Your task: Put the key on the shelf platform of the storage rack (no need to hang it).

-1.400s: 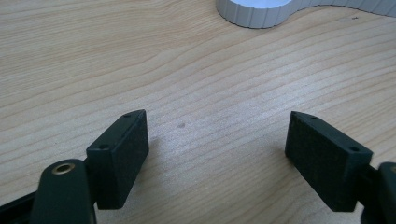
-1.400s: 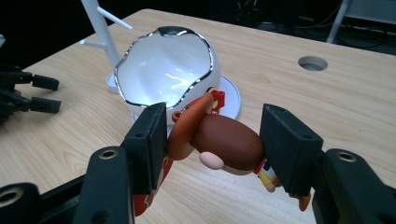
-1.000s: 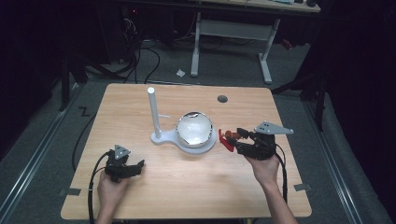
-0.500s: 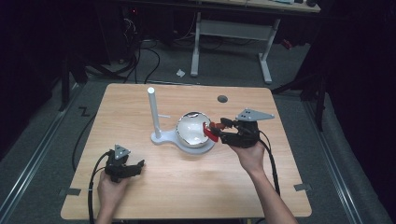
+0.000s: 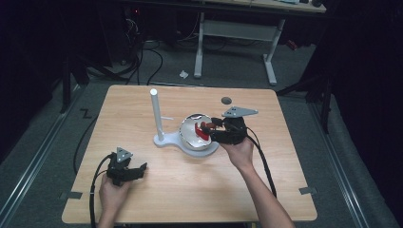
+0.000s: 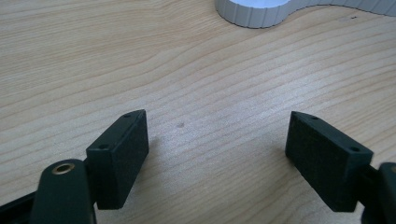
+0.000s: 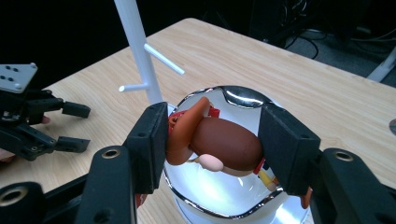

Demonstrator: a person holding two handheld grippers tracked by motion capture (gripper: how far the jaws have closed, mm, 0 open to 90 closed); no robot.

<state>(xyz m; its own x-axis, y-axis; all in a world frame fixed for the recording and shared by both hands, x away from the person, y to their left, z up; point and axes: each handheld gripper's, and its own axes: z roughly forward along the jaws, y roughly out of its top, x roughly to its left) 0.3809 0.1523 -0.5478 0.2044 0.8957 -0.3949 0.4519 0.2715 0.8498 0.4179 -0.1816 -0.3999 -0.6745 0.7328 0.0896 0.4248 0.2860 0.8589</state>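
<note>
Brown toy figure (image 7: pixel 219 147) clamped in right gripper (image 7: pixel 212 140) over chrome bowl (image 5: pixel 192 137) | white post (image 5: pixel 156 114) adjacent | left gripper (image 6: pixel 219 154) jaws wide, nothing held, on wood table (image 5: pixel 285 156).

A lab: a lone wooden table (image 5: pixel 190 199) on grey carpet, cables (image 5: pixel 142 61) trailing between dark desk frames (image 5: pixel 235 31).

Both grippers, left (image 5: pixel 138 169) and right (image 5: pixel 208 129), are black with blocky fingers (image 6: pixel 119 158), brass-ringed screw holes, grey triangular plates and trailing black cables.
</note>
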